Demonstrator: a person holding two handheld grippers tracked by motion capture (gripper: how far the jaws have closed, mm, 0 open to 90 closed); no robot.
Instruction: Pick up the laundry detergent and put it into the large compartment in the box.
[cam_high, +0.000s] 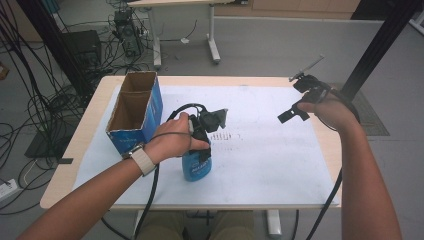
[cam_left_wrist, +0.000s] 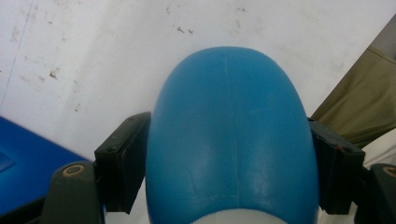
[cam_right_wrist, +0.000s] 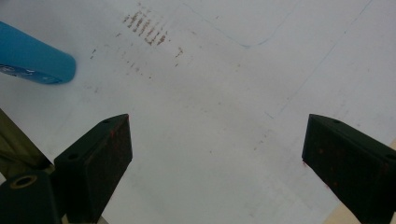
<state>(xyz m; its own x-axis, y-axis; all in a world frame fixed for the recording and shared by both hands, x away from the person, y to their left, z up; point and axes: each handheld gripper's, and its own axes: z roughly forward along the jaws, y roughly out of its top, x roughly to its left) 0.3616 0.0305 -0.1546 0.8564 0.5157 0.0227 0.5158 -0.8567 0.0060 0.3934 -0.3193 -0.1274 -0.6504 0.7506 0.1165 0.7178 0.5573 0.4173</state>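
- High view: a wooden table (cam_high: 65, 170) carried a white sheet (cam_high: 260, 170) over most of its top, seen from the person's side.
- A blue bottle (cam_high: 196, 167) stood upright on the sheet near the front edge, a little left of the middle.
- The left gripper (cam_high: 202, 142) came down on the bottle from above, held in the left hand (cam_high: 172, 142), which wore a pale wristband.
- In the left gripper view the bottle's rounded blue body (cam_left_wrist: 231, 135) sat between the two black jaws, and both pads met its sides, so the jaws grasped the bottle.
- An open blue cardboard box (cam_high: 135, 112) stood near the back left corner, just beside the left hand and apart from the bottle.
- The right gripper (cam_high: 295, 112) was held above the sheet near the right edge, towards the back, well apart from the bottle.
- In the right gripper view its jaws stood wide and released, with bare, lightly stained sheet between them; the bottle's base (cam_right_wrist: 37, 63) showed at the upper left.
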